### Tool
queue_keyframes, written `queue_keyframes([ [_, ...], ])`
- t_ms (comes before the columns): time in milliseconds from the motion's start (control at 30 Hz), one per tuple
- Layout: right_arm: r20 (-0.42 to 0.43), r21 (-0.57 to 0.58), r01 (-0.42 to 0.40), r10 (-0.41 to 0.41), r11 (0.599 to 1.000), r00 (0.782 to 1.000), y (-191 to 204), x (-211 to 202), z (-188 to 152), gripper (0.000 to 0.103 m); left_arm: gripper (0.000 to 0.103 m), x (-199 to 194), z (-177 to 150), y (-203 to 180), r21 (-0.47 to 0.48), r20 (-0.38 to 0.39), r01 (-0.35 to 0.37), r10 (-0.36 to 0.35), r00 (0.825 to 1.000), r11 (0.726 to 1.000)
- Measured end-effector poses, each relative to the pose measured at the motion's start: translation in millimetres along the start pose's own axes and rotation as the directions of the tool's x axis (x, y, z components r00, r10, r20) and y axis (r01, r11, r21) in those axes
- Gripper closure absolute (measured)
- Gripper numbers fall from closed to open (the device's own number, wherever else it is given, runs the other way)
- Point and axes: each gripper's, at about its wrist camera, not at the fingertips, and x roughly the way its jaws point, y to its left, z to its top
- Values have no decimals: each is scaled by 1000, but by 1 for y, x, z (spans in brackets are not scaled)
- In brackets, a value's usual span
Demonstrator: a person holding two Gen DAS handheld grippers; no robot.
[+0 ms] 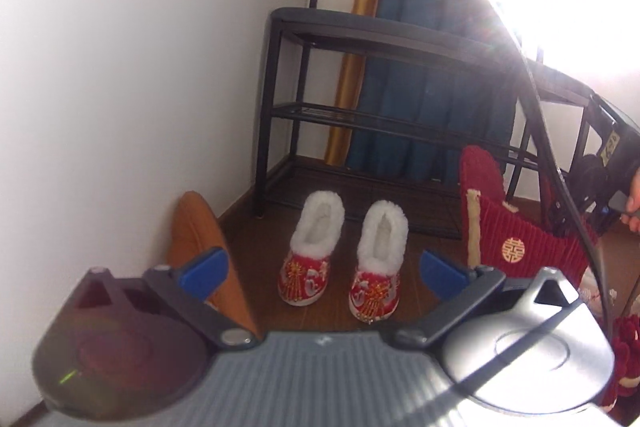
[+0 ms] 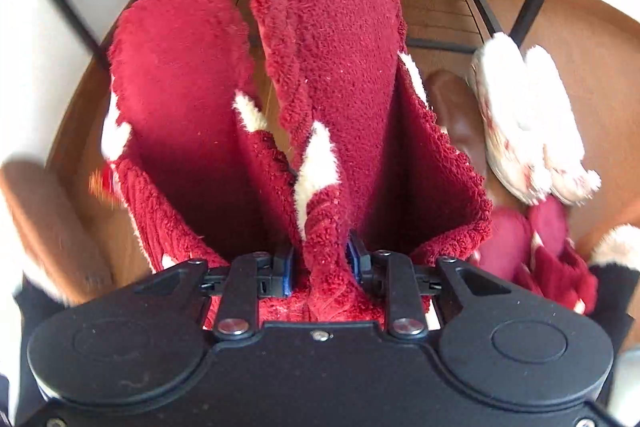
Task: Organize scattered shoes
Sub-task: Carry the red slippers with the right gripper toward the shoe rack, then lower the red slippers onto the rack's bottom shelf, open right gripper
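I am holding a pair of dark red fluffy slippers with cream trim (image 2: 320, 39) off the floor: my right gripper (image 2: 320, 263) is pinching their bunched inner edges between its blue pads, and both soles are hanging away from the camera. From my left wrist view, the same red slippers (image 1: 516, 235) are dangling at the right, showing a gold emblem. My left gripper (image 1: 322, 269) is hovering with its blue fingers (image 1: 204, 267) spread wide, gripping nothing. Between those fingers, a pair of red embroidered shoes with white fleece lining (image 1: 344, 251) is sitting side by side on the brown wooden floor (image 1: 248, 227), just before a black metal shoe rack (image 1: 360, 115). A tan slipper (image 1: 200, 239) is leaning against the white wall (image 1: 120, 67).
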Motion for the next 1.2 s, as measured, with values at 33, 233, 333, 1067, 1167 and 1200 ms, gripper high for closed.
queue_keyframes([
  [33,3,20,-9,9,1000,1000,-3,9,14,77,0,5,1,-1,1,0,-3,3,1000,1000],
  [233,2,64,-7,7,998,1000,-13,70,79,77,0,40,1,-11,21,-29,-19,19,999,1000],
  [333,-3,71,-12,12,997,1000,-12,102,109,77,0,57,-3,-15,23,-50,-39,40,998,999],
  [1067,111,-63,157,-150,986,983,-12,223,191,83,0,132,-30,-36,36,-113,-16,20,993,999],
  [1167,134,-21,144,-140,989,981,-29,225,179,29,0,127,-29,-37,47,-102,-5,9,995,999],
  [1200,147,-25,138,-133,990,980,-32,222,173,15,0,126,-29,-37,46,-101,-1,6,995,999],
])
